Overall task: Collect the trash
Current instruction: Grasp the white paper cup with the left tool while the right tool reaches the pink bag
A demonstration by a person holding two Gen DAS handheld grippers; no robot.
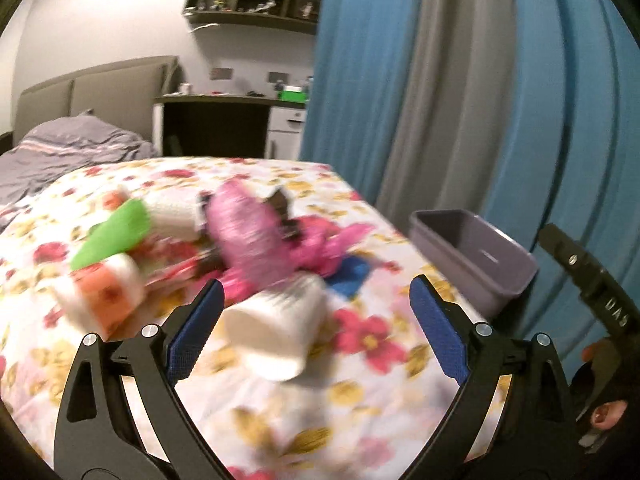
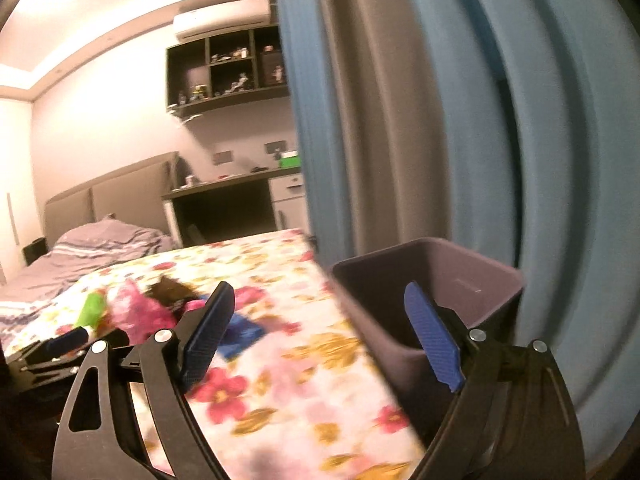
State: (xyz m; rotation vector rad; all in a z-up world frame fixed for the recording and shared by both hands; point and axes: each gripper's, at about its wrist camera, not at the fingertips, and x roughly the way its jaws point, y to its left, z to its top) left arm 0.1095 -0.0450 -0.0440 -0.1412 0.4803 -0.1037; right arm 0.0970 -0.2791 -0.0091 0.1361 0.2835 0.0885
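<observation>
Approach stage: trash pile still on the floral cloth [image 1: 360, 360], purple bin [image 1: 472, 256] apparently empty.

The left gripper [image 1: 316, 320] stood wide open, holding nothing, a white paper cup [image 1: 280, 332] lying between its fingers; closing on it appeared the next move. The right gripper [image 2: 320, 332] hung open and empty beside the bin. Motion blur obscured the pink wrappers [image 1: 256, 236] beyond the cup; the bin's floor was hidden.

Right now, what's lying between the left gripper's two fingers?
In the left wrist view, a white paper cup on its side lies between the left gripper's open fingers.
</observation>
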